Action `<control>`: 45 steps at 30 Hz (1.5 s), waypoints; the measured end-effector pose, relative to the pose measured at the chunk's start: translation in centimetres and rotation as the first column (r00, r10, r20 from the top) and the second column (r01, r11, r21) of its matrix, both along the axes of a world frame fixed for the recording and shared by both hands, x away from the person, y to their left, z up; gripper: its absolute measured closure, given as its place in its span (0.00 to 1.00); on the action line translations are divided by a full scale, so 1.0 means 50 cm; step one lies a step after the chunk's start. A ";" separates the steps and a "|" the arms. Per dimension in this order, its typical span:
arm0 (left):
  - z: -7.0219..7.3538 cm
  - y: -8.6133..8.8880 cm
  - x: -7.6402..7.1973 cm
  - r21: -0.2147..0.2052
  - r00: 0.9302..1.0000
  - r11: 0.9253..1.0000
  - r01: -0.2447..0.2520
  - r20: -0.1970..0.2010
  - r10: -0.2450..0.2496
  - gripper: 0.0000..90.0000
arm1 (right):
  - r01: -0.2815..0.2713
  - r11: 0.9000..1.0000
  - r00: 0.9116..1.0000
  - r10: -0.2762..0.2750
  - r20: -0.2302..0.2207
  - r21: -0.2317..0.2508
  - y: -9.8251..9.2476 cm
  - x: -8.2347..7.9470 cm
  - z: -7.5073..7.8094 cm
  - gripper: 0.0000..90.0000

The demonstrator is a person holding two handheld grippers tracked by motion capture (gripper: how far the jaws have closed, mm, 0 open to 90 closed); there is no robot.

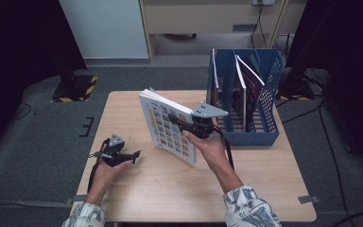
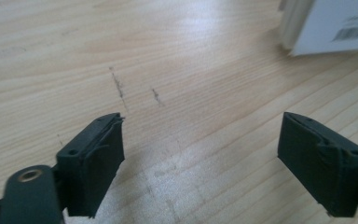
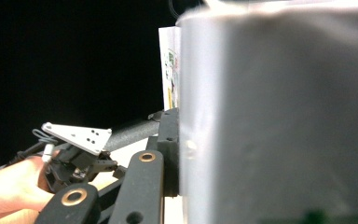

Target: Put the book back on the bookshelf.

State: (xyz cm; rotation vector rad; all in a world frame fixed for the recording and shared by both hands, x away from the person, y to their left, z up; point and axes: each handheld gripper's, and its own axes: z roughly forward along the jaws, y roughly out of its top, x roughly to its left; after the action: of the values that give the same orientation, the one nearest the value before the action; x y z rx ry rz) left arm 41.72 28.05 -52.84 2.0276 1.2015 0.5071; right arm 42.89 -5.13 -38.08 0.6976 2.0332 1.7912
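**Book clamped in right gripper; left gripper empty**

Pale wooden table (image 1: 137, 198) is set on grey carpet, with dark curtains to either side and a blue file rack (image 1: 269, 101) standing at the table's far right corner, several books upright in its slots.

The book (image 1: 168, 126) is held off the table, tilted on edge, its picture-grid cover turned toward the near left. It is clamped near its right edge by the right gripper (image 1: 185, 122), whose jaws are closed on the cover and pages; in the right gripper view a jaw is seen pressed flat against the blurred grey face of the book (image 3: 279, 121). The book is located just left of the rack, apart from it.

The left gripper (image 1: 133, 154) is rested low over the table at the near left, well apart from the book. Its jaws are spread wide, with bare wood between them. A corner of the book (image 2: 335, 25), bearing a barcode, is noted beyond the left gripper (image 2: 200, 158) at upper right.
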 end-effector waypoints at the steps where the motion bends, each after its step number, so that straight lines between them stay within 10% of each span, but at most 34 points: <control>1: -0.003 -0.001 0.001 0.004 1.000 1.000 -0.001 -0.009 0.001 0.14 | 0.002 1.000 1.000 -0.002 0.000 0.000 -0.004 -0.002 0.001 0.82; 45: -0.017 -0.010 0.002 0.052 0.999 0.998 -0.021 -0.034 0.023 0.04 | 0.102 0.995 0.995 -0.102 -0.009 0.011 -0.218 -0.084 0.000 0.82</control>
State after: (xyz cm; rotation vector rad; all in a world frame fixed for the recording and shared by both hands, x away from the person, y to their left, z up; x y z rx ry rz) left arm 41.81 27.55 -53.68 2.0772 1.2442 0.5203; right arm 38.66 -16.04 -38.08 0.7987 1.9571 1.7457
